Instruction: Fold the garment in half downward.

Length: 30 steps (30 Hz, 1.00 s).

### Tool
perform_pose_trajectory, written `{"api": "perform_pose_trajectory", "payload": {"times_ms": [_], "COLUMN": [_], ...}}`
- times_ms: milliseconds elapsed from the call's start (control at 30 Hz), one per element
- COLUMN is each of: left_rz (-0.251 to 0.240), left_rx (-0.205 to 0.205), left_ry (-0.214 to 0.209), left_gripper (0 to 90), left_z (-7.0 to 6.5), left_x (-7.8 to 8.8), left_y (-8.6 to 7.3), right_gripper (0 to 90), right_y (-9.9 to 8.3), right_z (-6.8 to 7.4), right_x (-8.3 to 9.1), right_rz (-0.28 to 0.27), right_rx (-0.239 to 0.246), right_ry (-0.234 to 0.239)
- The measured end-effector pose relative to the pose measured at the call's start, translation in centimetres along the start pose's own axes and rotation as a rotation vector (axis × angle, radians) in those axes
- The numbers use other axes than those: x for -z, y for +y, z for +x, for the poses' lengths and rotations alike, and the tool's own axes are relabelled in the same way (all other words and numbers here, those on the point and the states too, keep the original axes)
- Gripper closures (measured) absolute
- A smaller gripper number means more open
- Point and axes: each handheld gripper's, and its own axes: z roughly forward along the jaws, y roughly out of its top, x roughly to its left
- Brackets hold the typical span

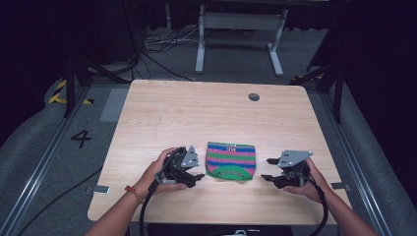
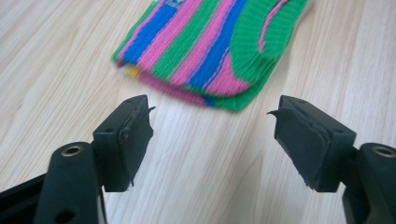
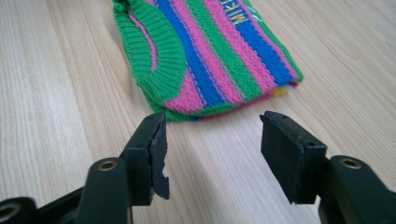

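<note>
1. Folded striped knit garment [image 1: 230, 161] lies flat on the wooden table [image 1: 196, 113], near the front edge, approx. centred between both grippers. Stripes: green, pink, blue. A ribbed green collar band faces the person's side.
2. Left gripper [image 1: 195, 178] sits just left of the garment in the high view, held in the person's left hand [image 1: 160, 172]. Jaws stand wide apart, nothing between them, no contact w/ fabric.
3. Left gripper view: garment [image 2: 210, 46] lies ahead of the jaw tips, close but apart from them. Bare table shows between the pads [image 2: 303, 144].
4. Right gripper [image 1: 267, 168] sits just right of the garment, held in the right hand [image 1: 307, 184]. Jaws likewise apart, at a moderate gap, empty.
5. Right gripper view: garment [image 3: 210, 56] lies just beyond the tips; nearest folded edge is near the left jaw, not touching. Yellow lettering on one blue stripe, too blurred to read.
6. Grey triangular plate [image 1: 293, 158] tops the right gripper; a similar plate tops the left.
7. Round grommet hole [image 1: 253, 97] is near the table's far edge, well apart from the garment.
</note>
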Motion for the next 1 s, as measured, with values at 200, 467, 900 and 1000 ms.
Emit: {"api": "perform_pose_trajectory", "payload": {"times_ms": [200,467,900,1000], "left_rz": [0.024,0.041,0.057,0.041], "left_rx": [0.010,0.052,0.119,0.126], "left_ry": [0.020,0.073,0.117,0.122], "left_gripper": [23.9,21.5,19.6,19.5], "left_z": [0.0,0.4,1.2,1.2], "left_x": [1.2,2.0,2.9,3.4], "left_y": [-1.5,-4.2,-7.8,-8.4], "right_gripper": [35.6,30.1,22.2,21.4], "right_y": [-1.4,-3.5,-7.3,-8.3], "right_z": [-0.2,-0.6,-1.0,-1.0], "right_x": [1.3,2.6,4.4,4.7], "right_rz": [-0.006,-0.022,-0.012,-0.013], "right_rx": [-0.025,-0.081,-0.141,-0.157], "right_ry": [-0.054,-0.125,-0.175,-0.175]}}
